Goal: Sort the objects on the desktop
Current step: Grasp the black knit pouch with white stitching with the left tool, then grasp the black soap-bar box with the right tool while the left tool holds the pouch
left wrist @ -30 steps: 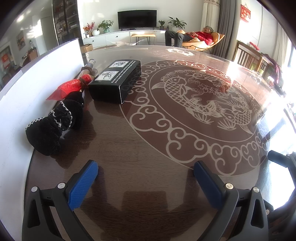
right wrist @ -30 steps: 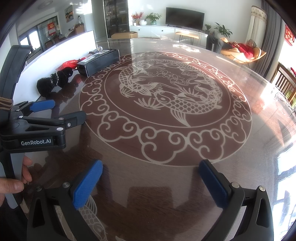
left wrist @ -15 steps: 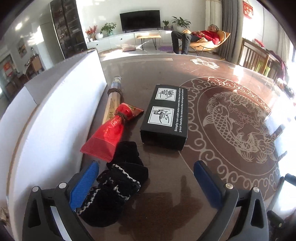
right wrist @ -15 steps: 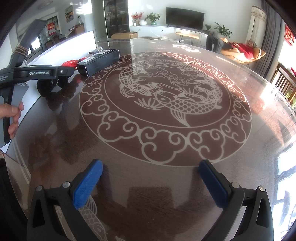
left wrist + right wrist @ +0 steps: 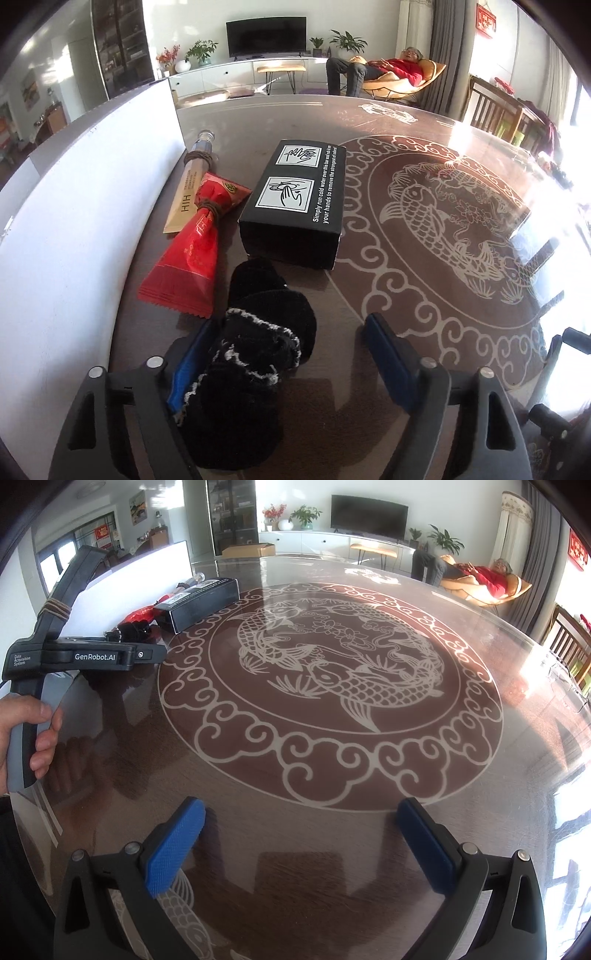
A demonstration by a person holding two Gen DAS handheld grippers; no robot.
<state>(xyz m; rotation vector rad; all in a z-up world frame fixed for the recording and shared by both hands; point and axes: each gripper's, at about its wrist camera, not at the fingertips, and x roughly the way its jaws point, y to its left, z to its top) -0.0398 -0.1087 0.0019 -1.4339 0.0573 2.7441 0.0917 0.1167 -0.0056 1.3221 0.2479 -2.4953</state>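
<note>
Sunlit living room behind, and your dark round table (image 5: 424, 122) with its pale fish inlay fills both views. Your left gripper (image 5: 284, 354) is closing in right now, and the black knitted bundle (image 5: 251, 373) sits between its blue pads: the left pad (image 5: 184, 373) is right against the fabric, the right pad well clear, so no pinch yet. Just ahead of the fingers lies the black box (image 5: 295, 203); ahead and left, the red packet (image 5: 188, 254), tied with cord to a beige tube (image 5: 188, 184), runs along the white board (image 5: 74, 221). Your right gripper (image 5: 299, 845) hangs spread wide over bare tabletop, nothing between its pads. Off to its left your left hand (image 5: 22, 734) grips the other tool's handle.
</note>
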